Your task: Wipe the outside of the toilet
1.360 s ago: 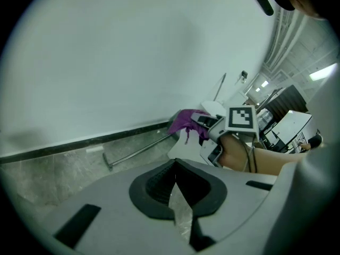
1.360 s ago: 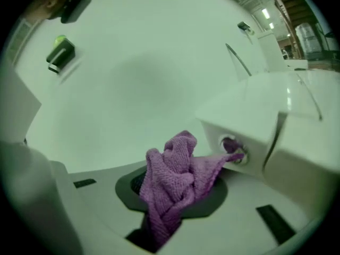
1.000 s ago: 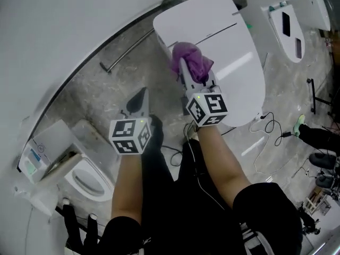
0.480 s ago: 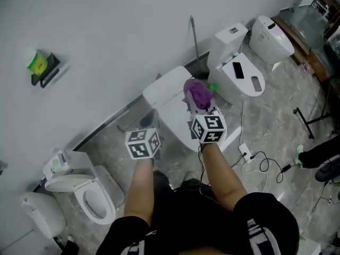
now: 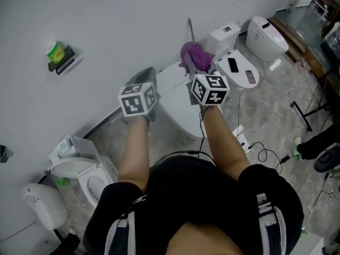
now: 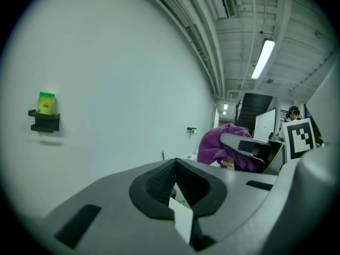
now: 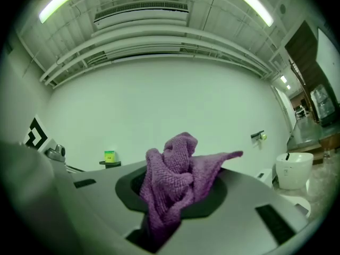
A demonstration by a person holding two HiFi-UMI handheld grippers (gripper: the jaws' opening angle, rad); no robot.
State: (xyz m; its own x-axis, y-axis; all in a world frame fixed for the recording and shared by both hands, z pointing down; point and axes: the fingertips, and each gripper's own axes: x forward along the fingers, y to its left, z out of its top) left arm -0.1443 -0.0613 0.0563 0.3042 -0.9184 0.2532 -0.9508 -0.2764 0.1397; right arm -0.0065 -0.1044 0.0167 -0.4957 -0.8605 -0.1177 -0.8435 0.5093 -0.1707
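The toilet stood against the wall, its lid shut, partly covered by our forearms in the head view. Nothing touched it. The purple cloth hung above its 12 o'clock end, bunched and pinched tight in the right gripper, which pointed at the wall rather than the porcelain. At the toilet's 10 o'clock the left gripper was held up too, its jaws together with nothing between them.

We judged that no stroke was under way. To wipe well we needed to tip the right gripper down until a broad fold of cloth, not the jaw tips, met the shell. Then we should work from the tank end toward the bowl's sides in overlapping passes. The cable on the floor at 4 o'clock was worth avoiding underfoot.
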